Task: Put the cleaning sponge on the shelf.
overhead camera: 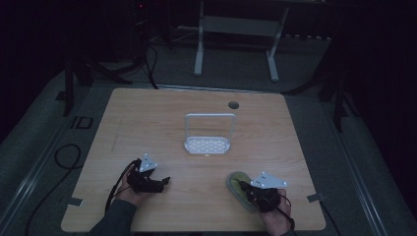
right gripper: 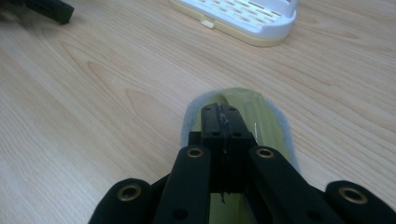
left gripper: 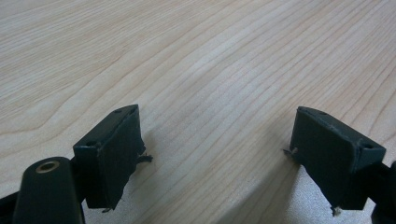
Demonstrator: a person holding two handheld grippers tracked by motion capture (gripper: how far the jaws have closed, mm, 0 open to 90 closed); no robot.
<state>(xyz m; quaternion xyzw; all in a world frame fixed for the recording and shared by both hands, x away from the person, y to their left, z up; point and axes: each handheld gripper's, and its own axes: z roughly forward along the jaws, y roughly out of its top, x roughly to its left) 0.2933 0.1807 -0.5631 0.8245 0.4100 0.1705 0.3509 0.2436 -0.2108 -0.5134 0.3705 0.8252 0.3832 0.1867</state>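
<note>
My left gripper (left gripper: pixel 217 158): black blocky pads, frayed edges, brass-ringed screw holes. My right gripper (right gripper: pixel 223 122): same black links, grey three-cornered plate, trailing black cable. Dark sleeves.

Plate (right gripper: pixel 268 123): yellow-green, pale grey rim, under black right tool (right gripper: pixel 223 122). Rack (right gripper: pixel 243 16) beyond it: white, cream base. Table (right gripper: pixel 93 102): light woodgrain.

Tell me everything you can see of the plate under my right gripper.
The plate is a small round dish, glossy yellow-green inside with a pale grey rim, ceramic or plastic by its look. It sits on the wooden table near the front right edge, apart from the white rack. The right gripper, jaws shut, reaches over it; whether they clamp its rim I cannot tell.
</note>
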